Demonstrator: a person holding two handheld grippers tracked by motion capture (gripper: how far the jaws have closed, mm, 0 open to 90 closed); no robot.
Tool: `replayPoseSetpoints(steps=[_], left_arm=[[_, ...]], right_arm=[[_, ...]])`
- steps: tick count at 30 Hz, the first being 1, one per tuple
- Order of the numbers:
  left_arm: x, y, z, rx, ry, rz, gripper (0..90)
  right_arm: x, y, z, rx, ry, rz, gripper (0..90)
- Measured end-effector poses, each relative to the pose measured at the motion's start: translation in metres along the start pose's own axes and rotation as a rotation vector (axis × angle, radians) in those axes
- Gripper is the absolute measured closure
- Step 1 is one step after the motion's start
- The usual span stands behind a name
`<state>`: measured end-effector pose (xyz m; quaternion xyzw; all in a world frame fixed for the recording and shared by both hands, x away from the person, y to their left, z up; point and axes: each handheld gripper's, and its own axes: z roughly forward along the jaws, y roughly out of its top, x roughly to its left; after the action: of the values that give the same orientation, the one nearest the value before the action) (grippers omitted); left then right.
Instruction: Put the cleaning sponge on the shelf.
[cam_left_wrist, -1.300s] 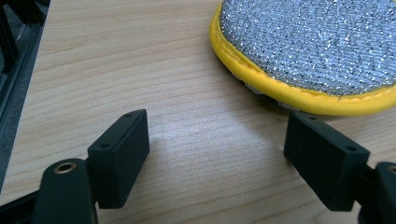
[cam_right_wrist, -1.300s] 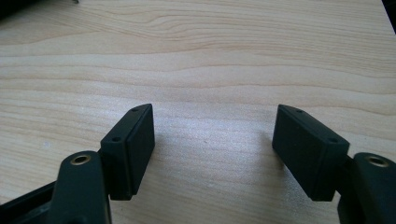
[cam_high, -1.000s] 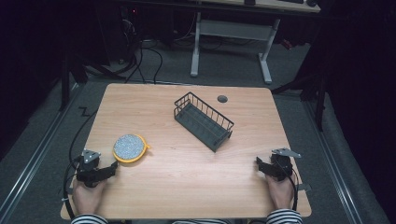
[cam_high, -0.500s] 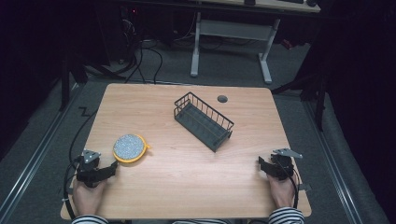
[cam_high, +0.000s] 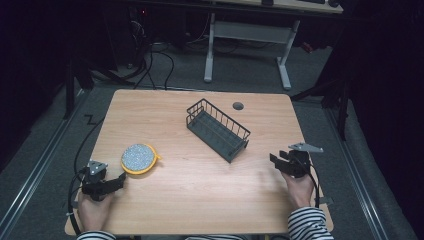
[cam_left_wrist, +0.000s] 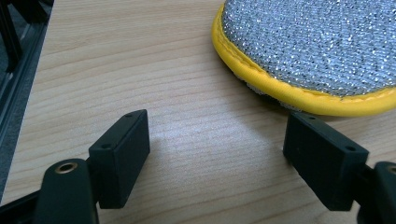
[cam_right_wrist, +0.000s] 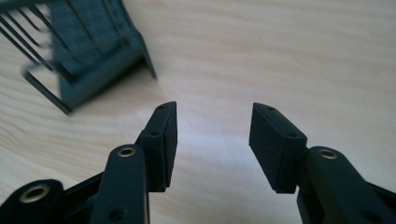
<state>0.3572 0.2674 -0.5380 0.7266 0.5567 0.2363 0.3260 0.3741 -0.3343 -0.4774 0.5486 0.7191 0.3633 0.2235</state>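
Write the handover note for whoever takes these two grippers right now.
Left gripper: open, holding nothing, low over the table just short of the scrubbing pad.
Right gripper: open, holding nothing, at the table's right edge, pointing toward the wire basket.
Pad: round, silver with a yellow rim, lying flat at front left. Basket: set diagonally near the middle, nothing inside.
Done: nothing gripped or moved yet.
Left: probably close the left gripper on the pad and carry it to the basket.
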Motion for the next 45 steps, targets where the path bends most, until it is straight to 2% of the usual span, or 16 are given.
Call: replayPoseSetpoints(steps=[7,13,18,20,25,30,33,39,45], left_arm=[[0.000,0.000,0.000,0.000,0.000,0.000,23.3],[0.000,0.000,0.000,0.000,-0.001,0.000,23.3],[0.000,0.000,0.000,-0.001,-0.001,0.000,23.3],[0.000,0.000,0.000,0.000,0.000,0.000,23.2],[0.000,0.000,0.000,0.000,0.000,0.000,23.2],[0.000,0.000,0.000,0.000,0.000,0.000,23.2],[0.000,0.000,0.000,-0.001,0.000,0.000,23.2],[0.000,0.000,0.000,0.000,0.000,0.000,23.2],[0.001,0.000,0.000,-0.001,0.005,-0.008,23.1]], right_arm=[[0.018,0.049,0.009,-0.036,0.078,-0.054,53.5],[0.032,0.081,0.023,-0.054,0.106,-0.083,54.1],[0.044,0.101,0.044,-0.032,0.125,-0.112,55.5],[0.047,0.108,0.056,-0.012,0.144,-0.108,56.8],[0.052,0.112,0.074,0.011,0.156,-0.120,60.0],[0.055,0.109,0.083,0.046,0.181,-0.122,65.5],[0.057,0.108,0.085,0.062,0.173,-0.151,68.2],[0.054,0.107,0.084,0.073,0.169,-0.155,75.9],[0.054,0.102,0.082,0.073,0.186,-0.168,81.7]])
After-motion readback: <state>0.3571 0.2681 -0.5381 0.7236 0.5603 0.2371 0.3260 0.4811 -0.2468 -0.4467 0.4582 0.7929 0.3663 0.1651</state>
